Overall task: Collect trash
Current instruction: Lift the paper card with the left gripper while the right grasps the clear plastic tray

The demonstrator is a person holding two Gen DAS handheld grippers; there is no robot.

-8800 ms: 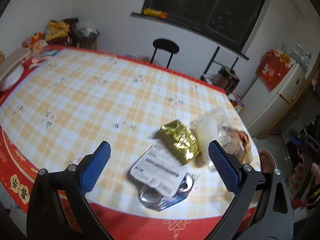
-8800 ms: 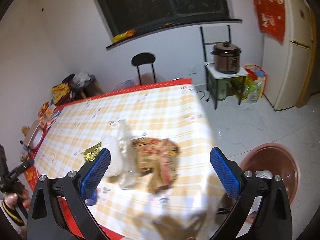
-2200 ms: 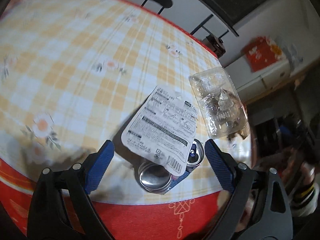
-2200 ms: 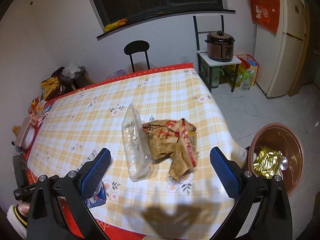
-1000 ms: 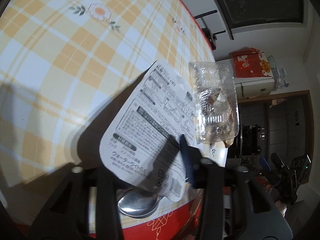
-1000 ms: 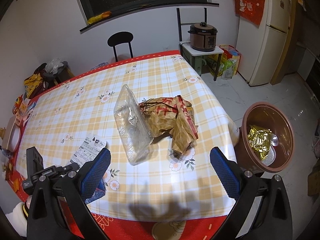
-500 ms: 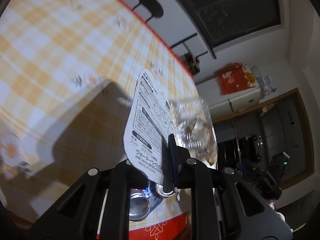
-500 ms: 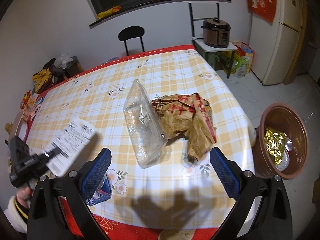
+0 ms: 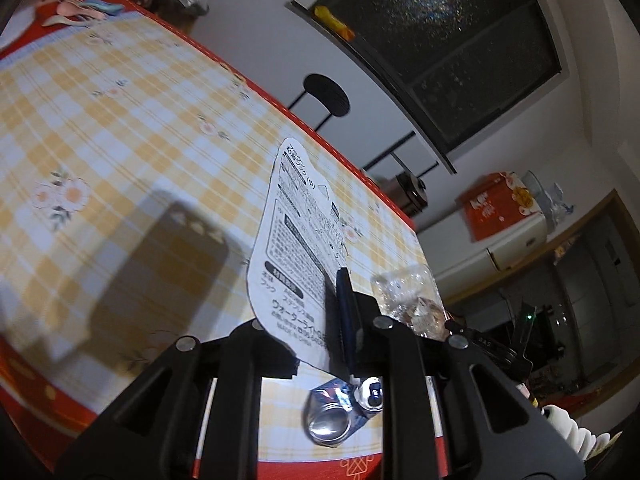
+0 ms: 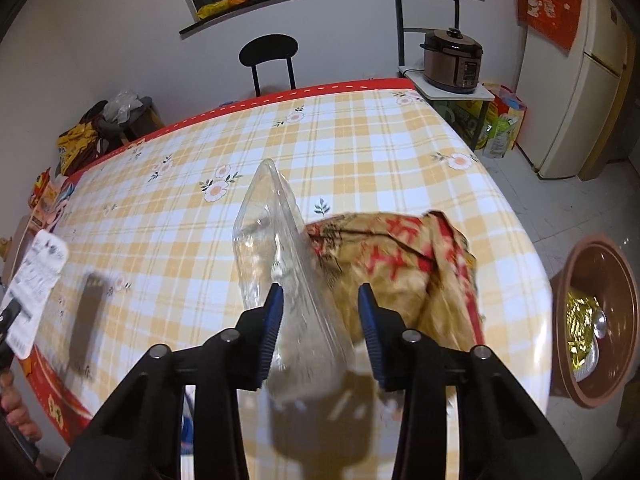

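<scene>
My left gripper (image 9: 334, 312) is shut on a white printed card (image 9: 298, 232) and holds it upright above the checked table (image 9: 100, 128); the card also shows at the left edge of the right wrist view (image 10: 34, 280). Under it lie crushed silver cans (image 9: 340, 412). My right gripper (image 10: 320, 320) is partly closed around the near end of a clear plastic tray (image 10: 280, 260), its pads not visibly pressing. A crumpled brown paper bag (image 10: 400, 264) lies beside the tray. A brown bin (image 10: 592, 320) on the floor holds a gold wrapper (image 10: 580, 328).
A black stool (image 10: 269, 56) stands at the table's far edge. A rice cooker (image 10: 452, 62) sits on a small stand, with a fridge (image 10: 588, 72) to its right. Bags and clutter (image 10: 92, 132) sit at the table's far left corner.
My left gripper has lifted the card higher off the table. My right gripper has come down and narrowed its jaws around the clear tray.
</scene>
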